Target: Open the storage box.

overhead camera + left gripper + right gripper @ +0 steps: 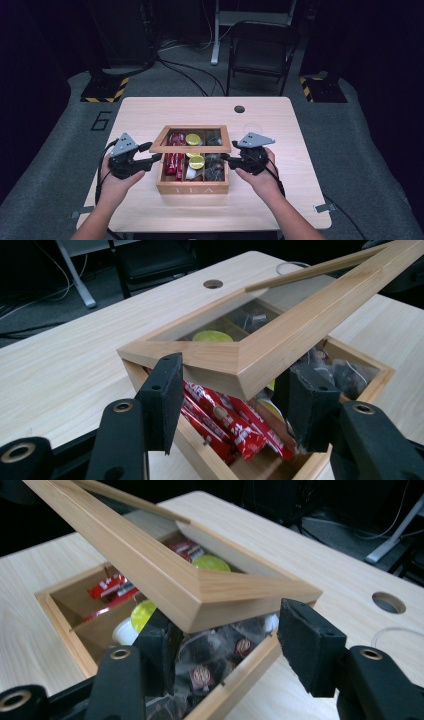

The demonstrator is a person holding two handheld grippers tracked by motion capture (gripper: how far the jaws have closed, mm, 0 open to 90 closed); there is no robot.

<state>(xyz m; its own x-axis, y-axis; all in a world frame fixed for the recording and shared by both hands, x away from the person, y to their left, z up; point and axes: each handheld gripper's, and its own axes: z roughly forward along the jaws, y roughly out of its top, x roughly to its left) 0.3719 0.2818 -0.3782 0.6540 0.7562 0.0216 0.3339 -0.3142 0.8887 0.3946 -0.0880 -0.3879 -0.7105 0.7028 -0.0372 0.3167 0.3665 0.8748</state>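
On my high view a folding chair [260, 50] stands beyond the table [150, 110], whose far edge has a cable hole [239, 109]. The wooden tea box [193, 186] sits mid-table between both grippers. Its glass-paned lid [190, 137] is raised, tilted over the compartments.

My left gripper [230, 390] has its jaws apart around the lid's near corner; I cannot tell if they touch. That view shows red sachets [225, 420] underneath. My right gripper [225, 640] is spread too, straddling the opposite corner, over dark tea packets [210, 665] and yellow-green capsules [142, 614].
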